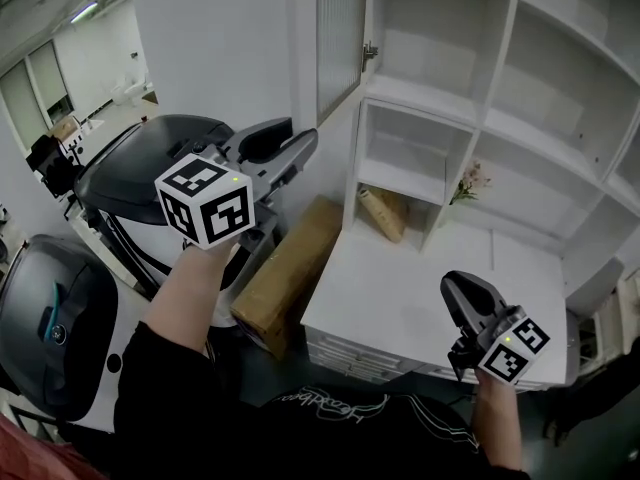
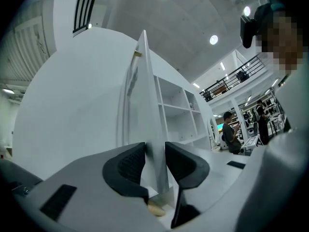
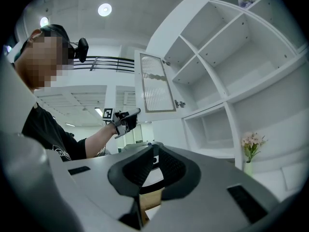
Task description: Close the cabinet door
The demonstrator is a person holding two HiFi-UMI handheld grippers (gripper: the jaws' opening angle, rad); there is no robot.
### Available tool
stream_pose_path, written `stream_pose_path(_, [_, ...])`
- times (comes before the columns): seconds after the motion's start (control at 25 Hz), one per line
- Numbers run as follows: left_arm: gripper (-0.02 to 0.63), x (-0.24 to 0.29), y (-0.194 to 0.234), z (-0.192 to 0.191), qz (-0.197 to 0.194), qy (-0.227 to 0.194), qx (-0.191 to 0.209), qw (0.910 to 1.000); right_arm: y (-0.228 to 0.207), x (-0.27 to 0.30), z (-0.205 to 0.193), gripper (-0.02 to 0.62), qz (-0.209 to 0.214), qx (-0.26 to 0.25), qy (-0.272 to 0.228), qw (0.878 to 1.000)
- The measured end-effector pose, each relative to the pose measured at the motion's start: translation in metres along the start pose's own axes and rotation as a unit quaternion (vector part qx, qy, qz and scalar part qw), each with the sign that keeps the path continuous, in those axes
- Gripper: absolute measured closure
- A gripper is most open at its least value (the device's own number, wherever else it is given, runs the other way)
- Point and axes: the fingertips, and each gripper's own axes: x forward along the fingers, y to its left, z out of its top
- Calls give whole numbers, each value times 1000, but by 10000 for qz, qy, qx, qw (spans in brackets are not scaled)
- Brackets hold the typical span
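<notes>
While the left tongs (image 2: 154, 151) pinch the one cabinet door (image 2: 145, 91) by its edge, the right tongs (image 3: 153, 151) meet, empty.

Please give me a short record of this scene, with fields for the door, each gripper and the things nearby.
cabinet door: open, swung out from the white shelf unit
left gripper: fingers closed on the door's free edge
right gripper: fingers together, empty, above the white counter
nearby: flowers in a lower compartment; cardboard box beside the unit

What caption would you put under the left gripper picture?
Left gripper pinching the edge of the open cabinet door, white shelves beyond.
</notes>
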Motion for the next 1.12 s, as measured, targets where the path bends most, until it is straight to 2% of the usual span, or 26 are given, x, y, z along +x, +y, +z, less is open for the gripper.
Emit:
stream_pose_path(0.6, [457,2,-3,0,-209,-27,18,9998,-11,26,-26,535,-124,153,204,9996])
stream_pose_path(1.12, [453,19,-28,0,118,84,75,9999,-22,12,-3,535,168,142,3,9998])
